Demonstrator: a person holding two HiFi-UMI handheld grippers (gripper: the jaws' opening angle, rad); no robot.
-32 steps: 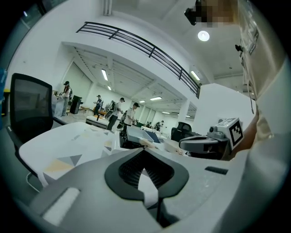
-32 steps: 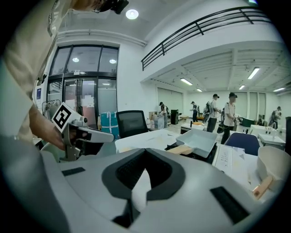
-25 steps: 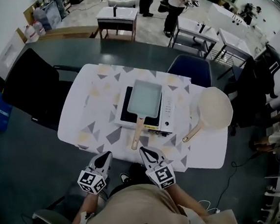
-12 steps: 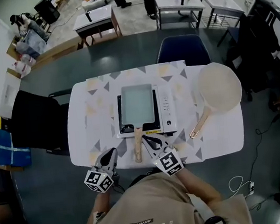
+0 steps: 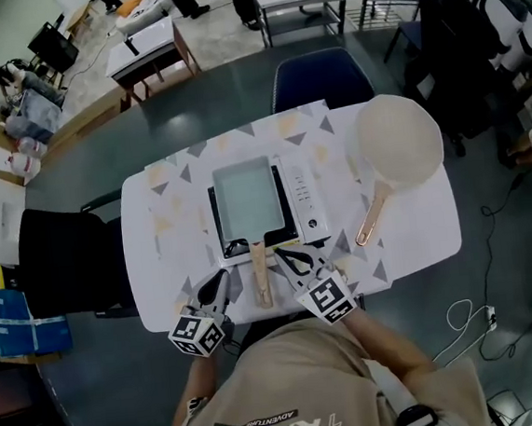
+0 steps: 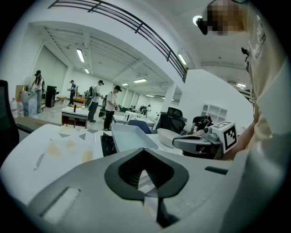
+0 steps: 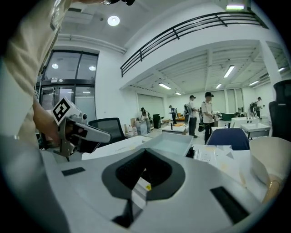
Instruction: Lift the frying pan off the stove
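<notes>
A pale rectangular frying pan (image 5: 248, 198) sits on a black-and-white portable stove (image 5: 302, 199) in the middle of the white patterned table (image 5: 167, 254). Its wooden handle (image 5: 261, 275) points toward me. My left gripper (image 5: 222, 279) is shut and empty, just left of the handle's end. My right gripper (image 5: 281, 255) is shut and empty, just right of the handle. Neither touches it. In the left gripper view, the left gripper (image 6: 144, 157) faces the pan (image 6: 129, 136). The right gripper (image 7: 148, 154) faces the pan (image 7: 170, 145) in the right gripper view.
A round cream pan (image 5: 399, 140) with a wooden handle lies at the table's right end. A blue chair (image 5: 320, 78) stands at the far side, a black chair (image 5: 69, 259) at the left. People stand at tables far behind.
Both grippers have moved forward from the table's near edge and now flank the pan handle. The head view has shifted and turned. The pan has not moved.
</notes>
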